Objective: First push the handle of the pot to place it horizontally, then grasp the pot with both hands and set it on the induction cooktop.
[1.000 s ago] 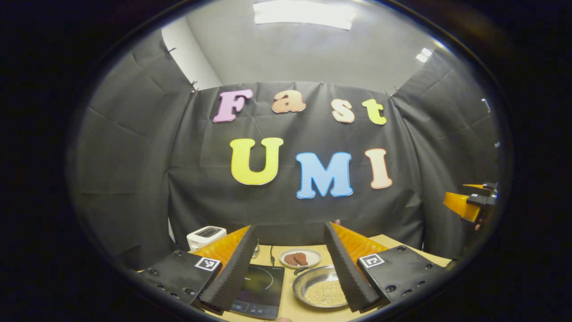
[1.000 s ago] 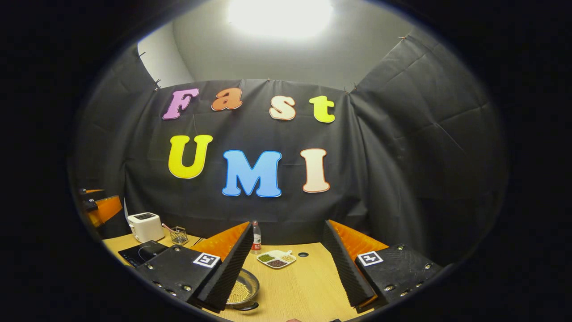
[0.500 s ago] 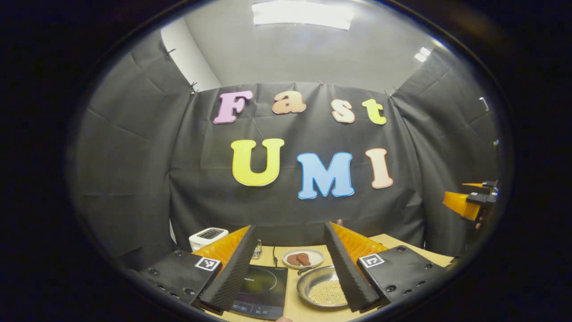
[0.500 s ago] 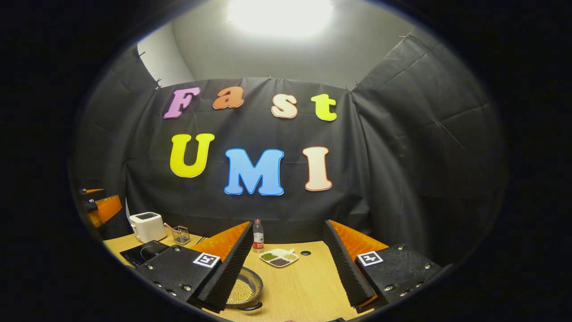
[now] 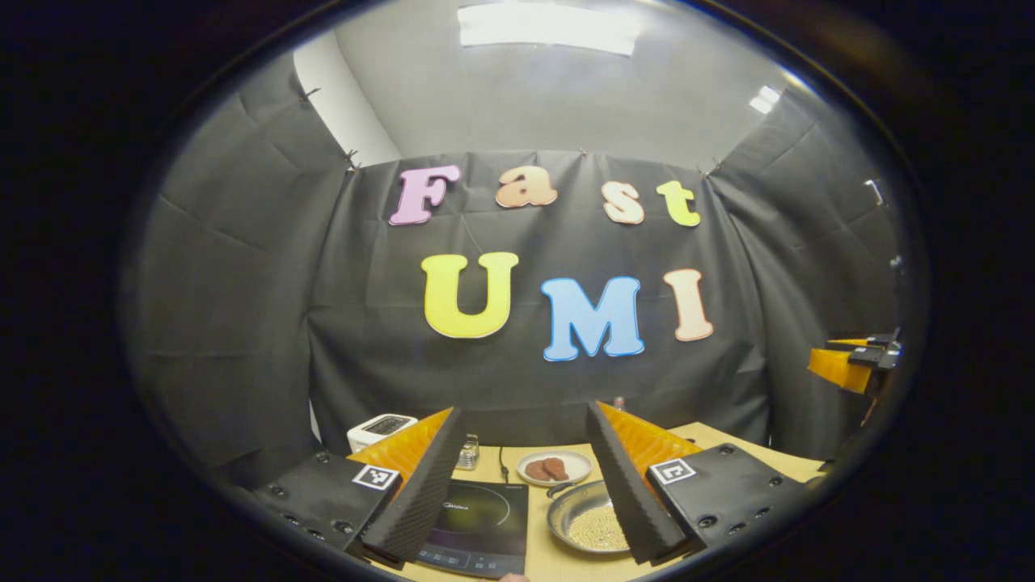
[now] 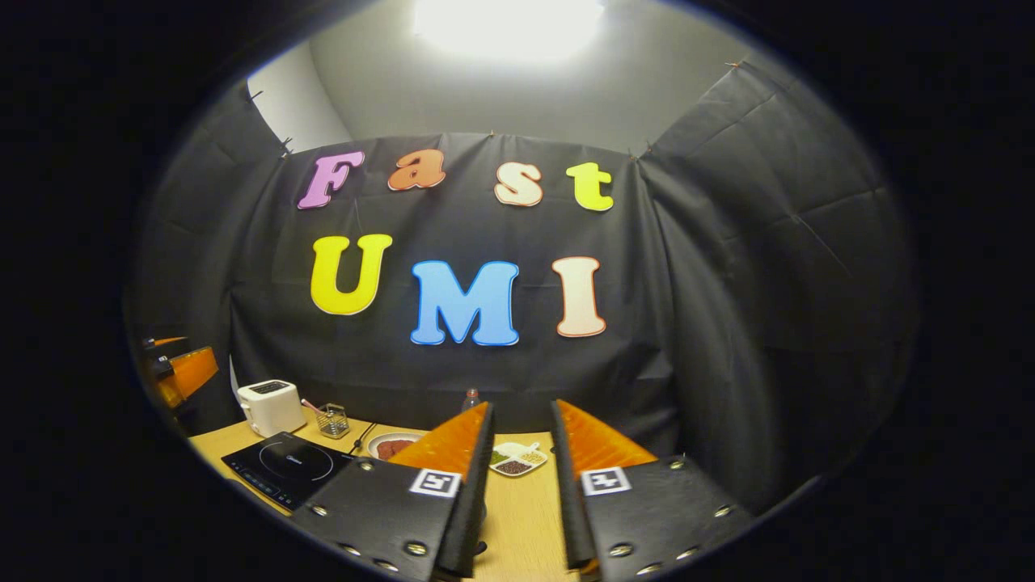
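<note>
In the left gripper view, the left gripper (image 5: 524,485) hangs above the wooden table (image 5: 550,558) with its two fingers far apart and nothing between them. Below them sit the black induction cooktop (image 5: 477,525) and, just beside it, the shiny pot (image 5: 586,525) with small pale beads inside. The pot's dark handle (image 5: 559,488) pokes toward the back of the table, near a plate of brown food (image 5: 554,467). A white toaster (image 5: 378,428) stands at the back. The right gripper (image 5: 853,362) shows far off at the side. In the right gripper view, the right gripper (image 6: 521,485) has its fingers nearly together, with a thin gap and nothing held. The cooktop (image 6: 287,469) lies off to one side, the toaster (image 6: 271,406) behind it, and a tray of beans (image 6: 517,461) sits past the fingertips. I think the first step is just starting: the handle is not pushed sideways yet. Next, the nearly closed right gripper needs to drop low and nudge the handle until it lies across.
</note>
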Tool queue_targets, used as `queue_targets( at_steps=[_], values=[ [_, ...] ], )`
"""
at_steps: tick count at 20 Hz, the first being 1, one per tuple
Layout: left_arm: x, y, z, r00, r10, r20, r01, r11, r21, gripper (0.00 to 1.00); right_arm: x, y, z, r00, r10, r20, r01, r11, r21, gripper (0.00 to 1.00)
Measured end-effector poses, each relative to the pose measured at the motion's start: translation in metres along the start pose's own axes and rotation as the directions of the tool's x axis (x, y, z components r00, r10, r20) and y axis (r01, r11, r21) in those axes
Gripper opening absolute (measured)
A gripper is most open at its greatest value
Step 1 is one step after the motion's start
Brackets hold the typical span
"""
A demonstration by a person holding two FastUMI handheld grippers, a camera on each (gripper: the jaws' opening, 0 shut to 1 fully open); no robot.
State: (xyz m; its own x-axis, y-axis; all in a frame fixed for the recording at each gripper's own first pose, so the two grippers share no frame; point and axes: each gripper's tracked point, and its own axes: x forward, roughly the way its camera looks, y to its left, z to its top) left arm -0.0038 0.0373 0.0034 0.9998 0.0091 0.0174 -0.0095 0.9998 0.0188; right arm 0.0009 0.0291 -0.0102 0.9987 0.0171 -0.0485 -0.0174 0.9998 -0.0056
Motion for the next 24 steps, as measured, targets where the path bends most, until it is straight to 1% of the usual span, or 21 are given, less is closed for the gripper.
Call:
queue_targets(
  at_steps=[1,2,3,4,5,7,9,11,15,16,17,18,19,20,21,22,23,24],
  values=[
    [0.0,0.003,0.0,1.0,-0.001,0.003,0.001,1.0,0.002,0.97,0.0,0.008,0.0,1.0,0.011,-0.007,-0.011,1.0,0.005,0.36],
    [0.001,0.006,0.001,1.0,-0.002,0.005,0.002,1.0,0.001,1.0,0.0,0.013,-0.002,1.0,0.023,-0.014,-0.022,1.0,0.006,0.36],
    [0.001,0.009,0.001,1.0,-0.004,0.006,0.004,1.0,0.0,1.0,0.002,0.017,-0.006,0.999,0.029,-0.023,-0.029,1.0,0.004,0.36],
    [0.002,0.012,0.001,1.0,-0.003,0.007,0.003,1.0,0.001,1.0,-0.007,0.017,-0.004,1.0,0.002,-0.006,-0.002,1.0,0.008,0.38],
    [0.001,0.016,0.002,1.0,-0.001,0.009,0.001,1.0,0.001,1.0,-0.003,0.014,0.002,1.0,0.005,0.0,-0.005,1.0,0.017,0.03],
    [0.002,0.023,0.002,1.0,-0.005,0.014,0.006,1.0,-0.006,0.97,-0.004,0.034,-0.005,0.999,0.044,-0.024,-0.043,0.999,0.013,0.05],
    [0.003,0.029,0.001,1.0,-0.015,0.017,0.015,1.0,-0.009,0.97,-0.005,0.05,-0.011,0.994,0.092,-0.05,-0.092,0.996,-0.004,0.05],
    [0.004,0.037,0.0,1.0,-0.022,0.019,0.022,1.0,-0.011,0.97,-0.008,0.067,-0.023,0.985,0.143,-0.095,-0.144,0.99,-0.003,0.05],
    [0.004,0.048,-0.009,0.999,-0.04,0.013,0.04,0.999,-0.015,0.97,-0.015,0.095,-0.052,0.961,0.206,-0.183,-0.213,0.977,-0.02,0.04],
    [0.004,0.054,-0.009,0.999,-0.03,0.009,0.031,1.0,-0.007,0.97,-0.016,0.101,-0.057,0.953,0.227,-0.202,-0.236,0.971,-0.024,0.04],
    [0.004,0.056,-0.008,1.0,-0.026,0.017,0.026,1.0,-0.006,0.92,-0.016,0.106,-0.064,0.945,0.242,-0.221,-0.254,0.967,-0.028,0.04],
    [0.005,0.058,-0.006,0.999,-0.023,0.022,0.023,1.0,-0.007,1.0,-0.015,0.109,-0.073,0.934,0.258,-0.246,-0.274,0.961,-0.031,0.04],
    [0.006,0.06,-0.009,1.0,-0.019,0.019,0.019,1.0,-0.005,1.0,-0.014,0.113,-0.082,0.922,0.274,-0.274,-0.293,0.956,-0.03,0.04],
    [0.009,0.062,-0.012,1.0,-0.013,0.01,0.013,1.0,-0.001,0.97,-0.013,0.117,-0.091,0.907,0.293,-0.302,-0.316,0.948,-0.028,0.04],
    [0.01,0.064,-0.017,1.0,-0.006,-0.002,0.006,1.0,0.002,0.97,-0.013,0.122,-0.1,0.887,0.318,-0.334,-0.345,0.938,-0.023,0.03],
    [0.013,0.065,-0.019,1.0,0.002,-0.009,-0.002,1.0,0.002,0.92,-0.012,0.125,-0.111,0.867,0.34,-0.365,-0.372,0.928,-0.019,0.04],
    [0.018,0.066,-0.02,1.0,0.009,-0.012,-0.009,1.0,0.0,0.97,-0.012,0.128,-0.122,0.843,0.364,-0.397,-0.402,0.915,-0.015,0.03],
    [0.022,0.066,-0.021,1.0,0.018,-0.013,-0.018,1.0,-0.001,0.97,-0.014,0.131,-0.135,0.814,0.389,-0.432,-0.435,0.9,-0.01,0.04]
  ],
)
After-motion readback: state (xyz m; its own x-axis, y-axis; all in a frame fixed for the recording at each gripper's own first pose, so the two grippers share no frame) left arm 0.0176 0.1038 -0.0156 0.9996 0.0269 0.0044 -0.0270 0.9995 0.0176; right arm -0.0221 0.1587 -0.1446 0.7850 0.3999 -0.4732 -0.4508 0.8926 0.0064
